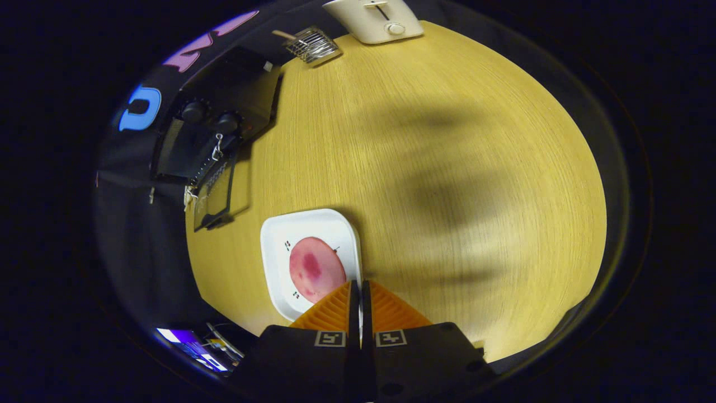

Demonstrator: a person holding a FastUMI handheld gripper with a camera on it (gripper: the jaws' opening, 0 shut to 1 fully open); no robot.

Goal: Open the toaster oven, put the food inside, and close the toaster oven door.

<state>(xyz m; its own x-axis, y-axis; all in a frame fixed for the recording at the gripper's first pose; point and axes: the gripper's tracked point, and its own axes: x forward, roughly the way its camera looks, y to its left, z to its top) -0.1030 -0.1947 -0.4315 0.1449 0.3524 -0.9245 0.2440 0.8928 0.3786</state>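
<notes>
plate (306,232): near edge hidden by tongs (358,291) | toaster (375,19): top cut off

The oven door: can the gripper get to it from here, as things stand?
Probably yes. The gripper is shut on the rim of the plate, so it must let go first. The oven door already hangs open beyond the plate, with only bare table between them.

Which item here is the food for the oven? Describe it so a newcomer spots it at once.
On the wooden table, find the white square plate just ahead of the shut gripper, which pinches its rim. The food is the round, flat pink slice with a darker red blotch lying on that plate, the only pink thing there.
</notes>
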